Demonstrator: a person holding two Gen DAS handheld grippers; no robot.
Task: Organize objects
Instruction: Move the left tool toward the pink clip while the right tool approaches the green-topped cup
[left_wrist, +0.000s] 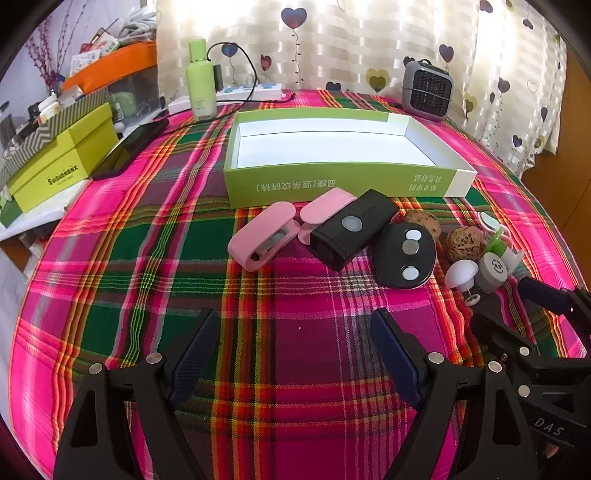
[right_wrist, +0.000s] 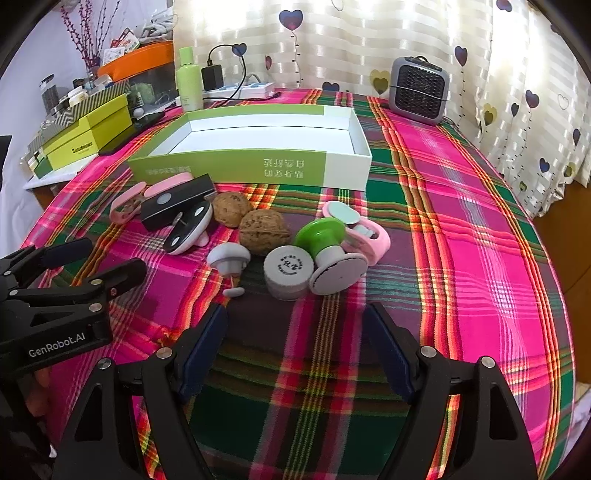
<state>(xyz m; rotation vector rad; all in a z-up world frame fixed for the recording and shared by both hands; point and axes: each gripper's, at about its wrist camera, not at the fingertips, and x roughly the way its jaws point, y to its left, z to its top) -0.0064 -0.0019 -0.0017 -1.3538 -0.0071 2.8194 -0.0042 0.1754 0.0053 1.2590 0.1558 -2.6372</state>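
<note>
Both empty, jaws spread: left hand-held gripper (left_wrist: 295, 354) and right hand-held gripper (right_wrist: 297, 347) hover short of the trinkets heaped before the green box (left_wrist: 332, 184). Nothing boxed yet; next, grab one.

Bare cloth (right_wrist: 295, 350) before clutter (right_wrist: 288, 273).

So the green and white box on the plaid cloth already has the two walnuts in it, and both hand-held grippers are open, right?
Not quite. The green and white box is empty; the two walnuts lie on the plaid cloth in front of it, as the right wrist view shows. The left hand-held gripper and the right hand-held gripper are open.
</note>
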